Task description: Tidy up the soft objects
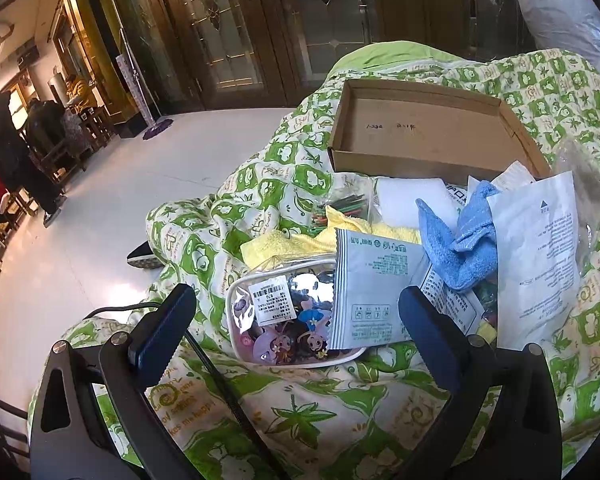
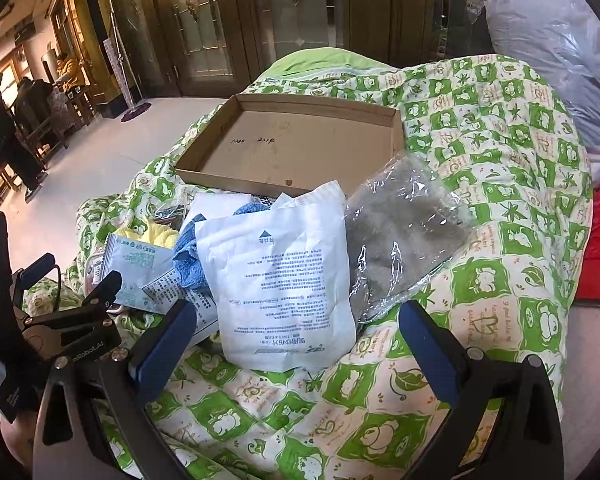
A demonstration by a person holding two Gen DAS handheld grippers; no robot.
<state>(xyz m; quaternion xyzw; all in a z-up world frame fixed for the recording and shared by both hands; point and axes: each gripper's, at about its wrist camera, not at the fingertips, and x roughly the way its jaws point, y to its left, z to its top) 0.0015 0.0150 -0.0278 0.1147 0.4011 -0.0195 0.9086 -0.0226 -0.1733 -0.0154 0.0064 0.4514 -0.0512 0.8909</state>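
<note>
Since every soft item lies heaped on the green-and-white patterned quilt (image 2: 500, 264) and none is in the shallow brown cardboard box (image 2: 300, 148), the step in hand is judged to be a first pick. The crumpled blue terry cloth (image 1: 460, 248) sits on top of the heap, just in front of the box, overlapping a yellow towel (image 1: 284, 244) and wedged between a grey printed foil sachet (image 1: 376, 288) and a white printed paper pouch (image 2: 284, 288). A clear plastic bag of grey fluff (image 2: 404, 236) rests against the pouch's right edge, and a clear cartoon-printed zip pouch (image 1: 284, 320) lies nearest the left tool (image 1: 296, 312). Both the left tool and the right tool (image 2: 296, 324) hover spread wide, holding nothing. Recommended: take top-lying items first, pinch a raised fold of the cloth rather than a flat area, lift straight up so neighbouring packets are not dragged, and avoid catching the quilt.
</note>
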